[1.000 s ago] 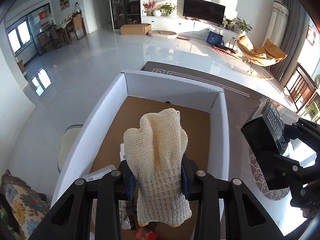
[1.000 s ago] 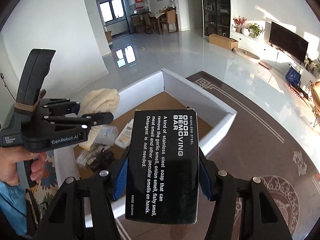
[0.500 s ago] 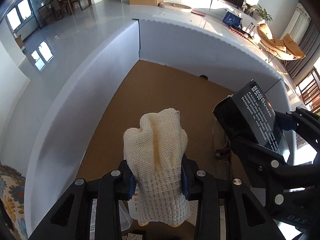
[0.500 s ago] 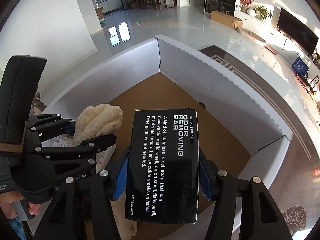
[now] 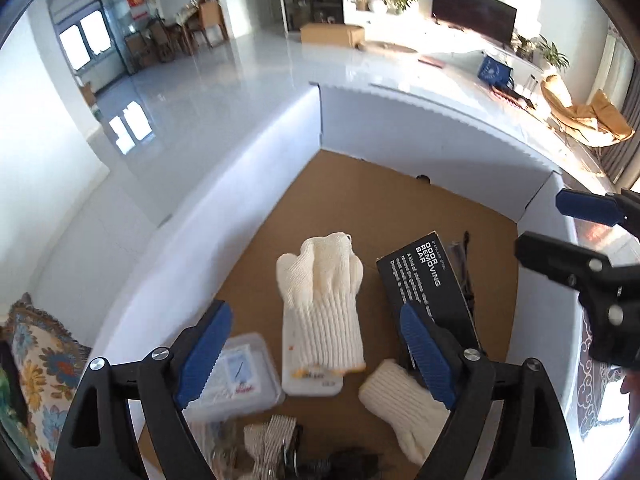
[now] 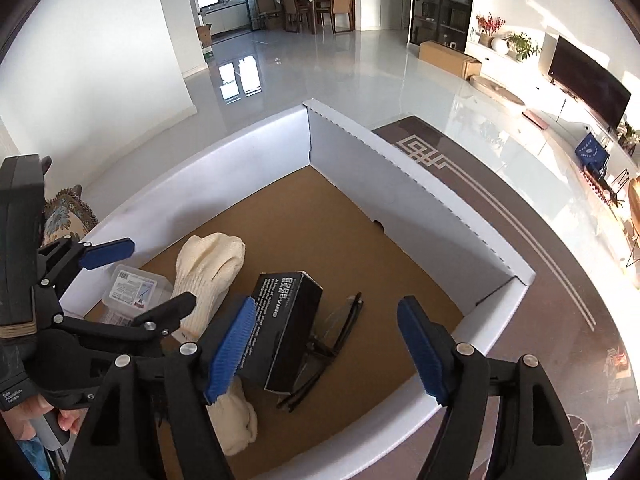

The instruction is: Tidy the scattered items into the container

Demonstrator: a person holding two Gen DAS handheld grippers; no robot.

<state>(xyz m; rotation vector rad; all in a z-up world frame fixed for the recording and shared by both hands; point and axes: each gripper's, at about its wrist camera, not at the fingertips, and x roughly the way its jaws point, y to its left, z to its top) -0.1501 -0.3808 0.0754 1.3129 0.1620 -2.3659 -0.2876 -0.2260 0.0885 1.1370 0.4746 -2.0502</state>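
Observation:
A white cardboard box (image 5: 400, 120) (image 6: 360, 152) with a brown floor is the container. My left gripper (image 5: 316, 344) hovers over it with its jaws opening. A cream knitted glove (image 5: 320, 300) (image 6: 208, 264) lies on the floor beneath them, free of the pads. A second cream glove (image 5: 404, 404) (image 6: 236, 420) lies nearer. My right gripper (image 6: 328, 344) also has its jaws opening, with nothing pressed between them. The black "Odor Removing Bar" carton (image 6: 284, 328) (image 5: 424, 276) rests below on dark glasses (image 6: 340, 320).
A clear plastic case (image 5: 240, 368) (image 6: 132, 284) and small silvery items (image 5: 272, 440) sit at the box's near left. The far half of the box floor is bare. A patterned cushion (image 5: 36, 360) lies left of the box and a brown rug (image 6: 520, 240) to its right.
The left jaws have sprung apart and the glove has dropped to the box floor. The right jaws have widened, letting the black carton fall onto the glasses. Both grippers have sunk toward the box.

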